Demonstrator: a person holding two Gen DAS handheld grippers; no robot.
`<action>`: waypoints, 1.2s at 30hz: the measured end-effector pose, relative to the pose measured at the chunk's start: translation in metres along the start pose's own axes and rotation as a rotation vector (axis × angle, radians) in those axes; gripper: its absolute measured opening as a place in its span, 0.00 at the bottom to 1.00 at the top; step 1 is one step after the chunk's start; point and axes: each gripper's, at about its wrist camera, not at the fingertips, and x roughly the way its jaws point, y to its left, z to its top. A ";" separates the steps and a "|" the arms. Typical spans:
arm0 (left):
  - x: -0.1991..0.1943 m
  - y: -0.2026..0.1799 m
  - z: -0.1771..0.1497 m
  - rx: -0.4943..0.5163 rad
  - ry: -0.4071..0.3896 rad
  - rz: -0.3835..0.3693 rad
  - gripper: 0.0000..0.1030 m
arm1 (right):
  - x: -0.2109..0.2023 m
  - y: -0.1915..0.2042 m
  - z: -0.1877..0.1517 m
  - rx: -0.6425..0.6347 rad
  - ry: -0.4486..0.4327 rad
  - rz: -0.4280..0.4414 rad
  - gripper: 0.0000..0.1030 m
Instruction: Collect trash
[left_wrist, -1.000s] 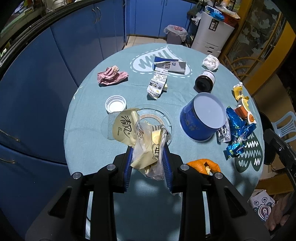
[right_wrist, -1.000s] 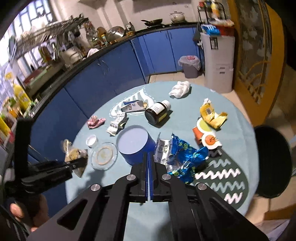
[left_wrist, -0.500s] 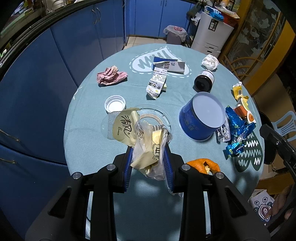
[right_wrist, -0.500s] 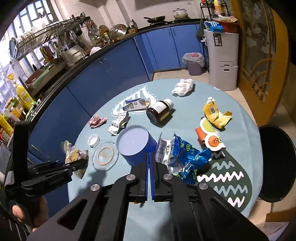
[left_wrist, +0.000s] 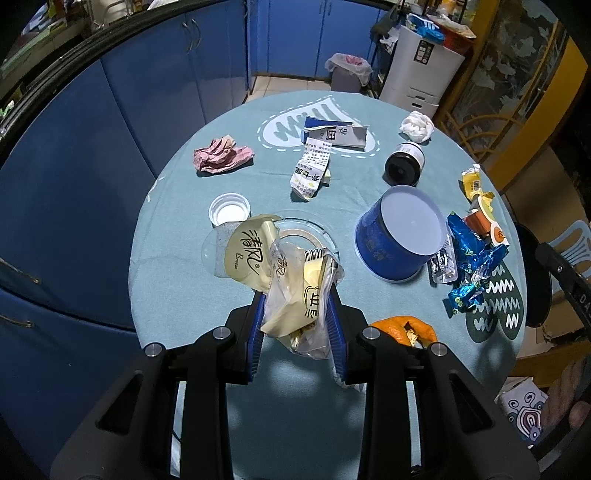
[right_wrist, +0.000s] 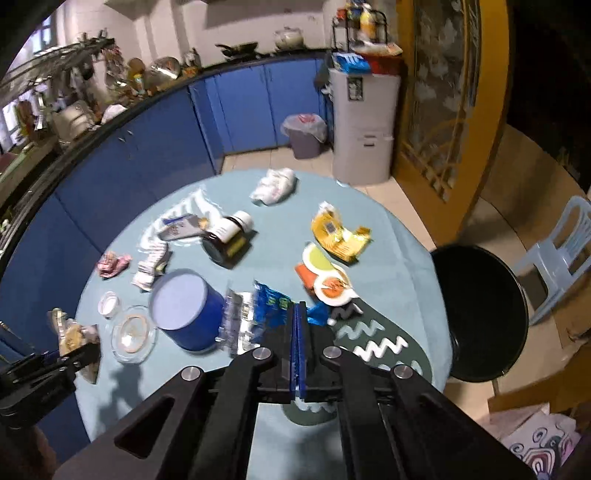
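My left gripper (left_wrist: 297, 291) is shut on a crumpled cream tissue wrapper (left_wrist: 286, 284) and holds it above the near left of the round table (left_wrist: 295, 402). It also shows in the right wrist view (right_wrist: 75, 338). My right gripper (right_wrist: 298, 308) is shut and empty, above the blue foil wrapper (right_wrist: 273, 306). An overturned blue tub (left_wrist: 397, 236) stands mid-table. Other trash lies around: pink paper (left_wrist: 221, 158), white tissue (left_wrist: 416, 125), dark jar (left_wrist: 404, 168), yellow wrapper (right_wrist: 338, 236), orange peel (left_wrist: 404, 330).
A glass ashtray (left_wrist: 295, 232) and a white lid (left_wrist: 229, 208) lie under the held wrapper. A lined grey bin (right_wrist: 304, 133) stands on the floor beyond the table. A black stool (right_wrist: 480, 314) stands at the right. Blue cabinets (left_wrist: 147, 85) curve behind.
My right gripper has moved forward and to the right over the blue foil wrapper. My left gripper has held almost still with the wrapper in it.
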 end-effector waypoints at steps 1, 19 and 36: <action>-0.001 -0.001 0.000 0.002 -0.003 0.002 0.32 | -0.001 0.001 0.000 0.002 -0.010 0.005 0.00; 0.001 0.001 -0.002 -0.010 -0.016 0.056 0.35 | 0.001 -0.008 0.020 0.051 0.022 0.269 0.87; -0.016 -0.006 -0.008 0.025 -0.075 0.066 0.49 | 0.015 0.000 -0.009 -0.012 0.136 0.100 0.90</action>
